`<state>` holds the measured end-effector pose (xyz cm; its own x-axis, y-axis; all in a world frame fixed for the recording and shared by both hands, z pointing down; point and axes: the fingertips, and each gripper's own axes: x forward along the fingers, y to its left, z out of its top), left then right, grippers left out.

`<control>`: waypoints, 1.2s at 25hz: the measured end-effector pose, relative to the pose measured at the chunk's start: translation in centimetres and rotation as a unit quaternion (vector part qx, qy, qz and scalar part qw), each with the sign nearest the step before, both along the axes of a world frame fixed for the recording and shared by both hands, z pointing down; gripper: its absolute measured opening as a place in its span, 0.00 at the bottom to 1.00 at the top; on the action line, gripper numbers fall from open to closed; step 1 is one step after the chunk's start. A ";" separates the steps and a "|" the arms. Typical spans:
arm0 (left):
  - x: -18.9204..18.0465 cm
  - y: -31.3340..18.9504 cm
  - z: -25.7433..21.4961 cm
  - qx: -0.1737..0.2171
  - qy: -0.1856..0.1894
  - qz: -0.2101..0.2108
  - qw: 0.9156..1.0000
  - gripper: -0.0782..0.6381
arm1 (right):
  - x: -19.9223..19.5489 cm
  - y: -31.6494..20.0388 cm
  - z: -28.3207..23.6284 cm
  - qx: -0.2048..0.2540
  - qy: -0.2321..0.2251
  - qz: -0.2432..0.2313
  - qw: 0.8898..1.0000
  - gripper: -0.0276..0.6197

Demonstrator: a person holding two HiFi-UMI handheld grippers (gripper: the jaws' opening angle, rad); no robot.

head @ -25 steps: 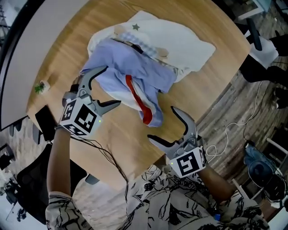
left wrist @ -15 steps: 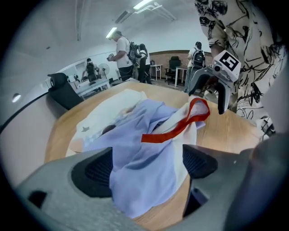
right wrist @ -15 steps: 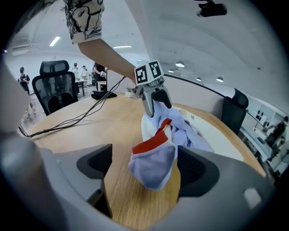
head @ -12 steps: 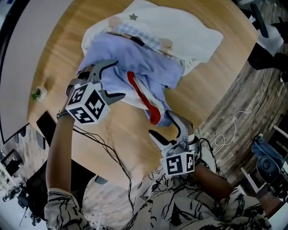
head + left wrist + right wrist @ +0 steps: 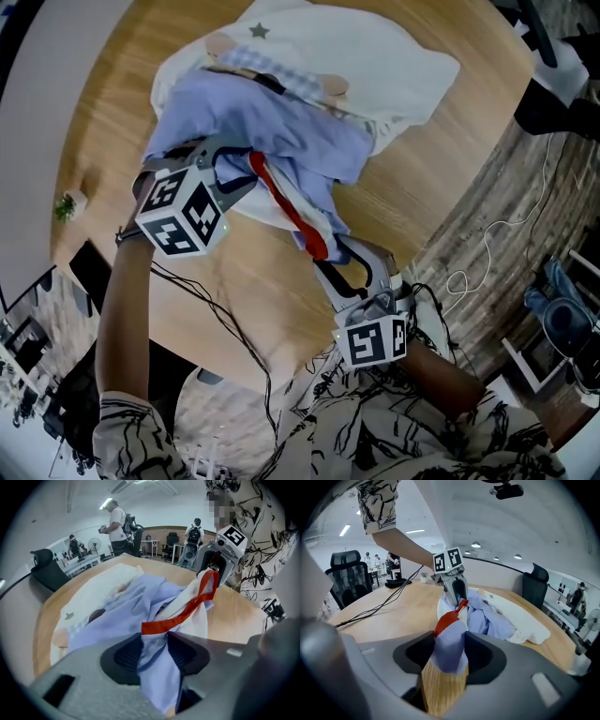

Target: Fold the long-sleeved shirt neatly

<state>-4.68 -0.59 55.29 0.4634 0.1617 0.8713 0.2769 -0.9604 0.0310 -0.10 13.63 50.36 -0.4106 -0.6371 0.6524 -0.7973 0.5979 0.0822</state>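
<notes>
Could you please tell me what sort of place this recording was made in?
Probably an open-plan office or lab workspace: a large wooden table, a black office chair beside it, and other people standing in the room behind under ceiling strip lights.

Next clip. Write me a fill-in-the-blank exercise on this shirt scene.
The light blue shirt has a ___ stripe.
It overlaps a white cloth marked with a ___.
The table is made of ___.
The left gripper and right gripper each pinch the ___.
Missing: red; star; wood; shirt.
Both grippers' jaws have just been closing onto its fabric.
</notes>
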 end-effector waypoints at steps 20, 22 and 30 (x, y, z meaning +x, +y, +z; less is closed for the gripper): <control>-3.8 0.6 -6.8 0.037 0.024 -0.083 0.996 0.14 | 3.7 -3.3 -6.3 0.040 -0.077 0.005 0.996 0.08; -4.5 0.6 -8.6 0.051 0.041 -0.118 0.991 0.14 | 4.5 -5.2 -8.2 0.049 -0.099 -0.005 0.994 0.08; -7.7 0.1 -18.1 0.122 0.136 -0.291 0.939 0.14 | 4.7 -12.7 -17.8 0.087 -0.116 -0.084 0.986 0.08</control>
